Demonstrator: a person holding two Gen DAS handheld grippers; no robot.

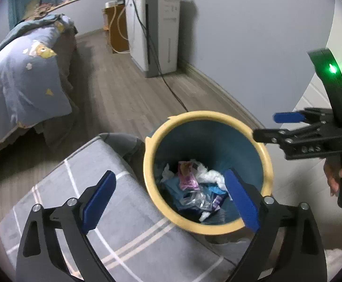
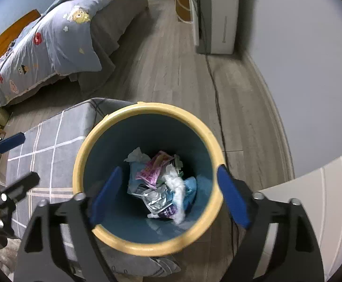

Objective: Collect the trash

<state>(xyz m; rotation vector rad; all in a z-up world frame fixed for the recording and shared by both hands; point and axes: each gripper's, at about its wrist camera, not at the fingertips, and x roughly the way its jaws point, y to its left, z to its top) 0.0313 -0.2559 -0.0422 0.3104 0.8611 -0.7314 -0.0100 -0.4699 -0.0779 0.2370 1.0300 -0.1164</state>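
Now | both grippers, left gripper (image 1: 168, 202) and right gripper (image 2: 171, 195), over round yellow-rimmed blue plastic bin (image 2: 147, 110) | fingers spread, empty | wrappers inside | lift straight clear of rim.

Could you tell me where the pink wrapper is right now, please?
The pink wrapper lies inside the yellow-rimmed bin, on top of the trash pile beside a white tissue wad, at the centre of the right wrist view.

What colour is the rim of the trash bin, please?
Pale yellow rim; right wrist view shows it best.
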